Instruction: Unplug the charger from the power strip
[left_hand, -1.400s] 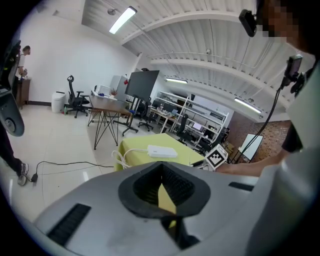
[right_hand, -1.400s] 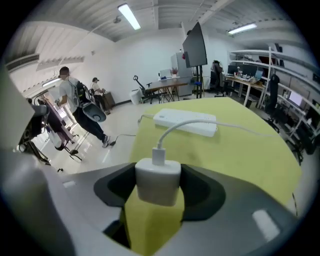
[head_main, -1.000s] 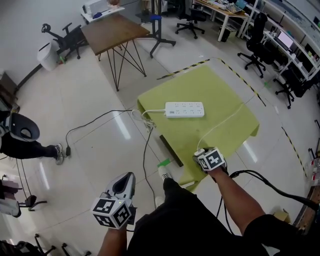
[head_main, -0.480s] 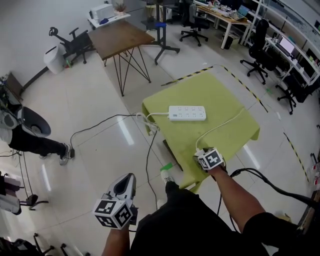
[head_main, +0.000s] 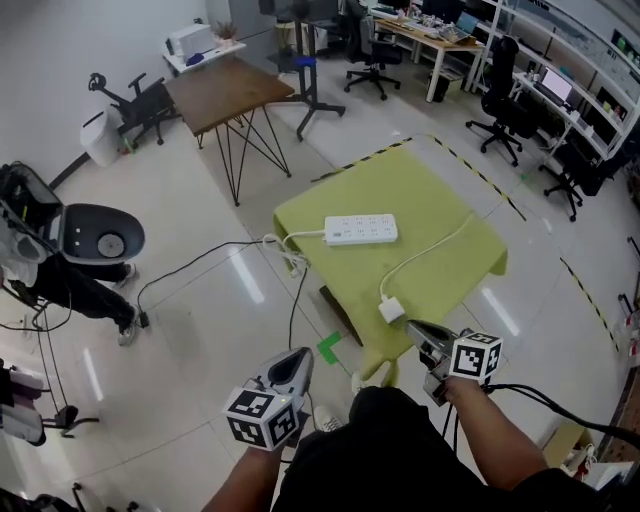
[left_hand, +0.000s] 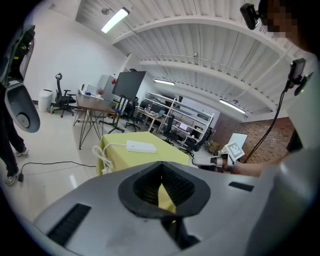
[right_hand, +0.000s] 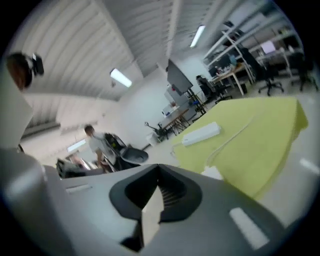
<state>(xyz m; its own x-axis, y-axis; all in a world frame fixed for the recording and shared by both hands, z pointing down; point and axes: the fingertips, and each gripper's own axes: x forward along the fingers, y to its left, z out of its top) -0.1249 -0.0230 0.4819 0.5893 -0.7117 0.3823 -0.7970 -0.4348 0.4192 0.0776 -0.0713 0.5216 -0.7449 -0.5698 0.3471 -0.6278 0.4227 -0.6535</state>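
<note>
Clamped together on nothing at left gripper (head_main: 302, 355); closing empty at right gripper (head_main: 413, 329) (charger (head_main: 391, 309) just ahead, off power strip (head_main: 360, 230)).

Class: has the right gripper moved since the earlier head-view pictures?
Yes. The right gripper, jaws shut, has pulled back off the yellow table toward the person, leaving the charger lying near the table's front edge.

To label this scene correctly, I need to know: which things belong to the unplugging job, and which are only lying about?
Job: charger, power strip, yellow table.
Lying about: wooden table, office chair, white bin.
</note>
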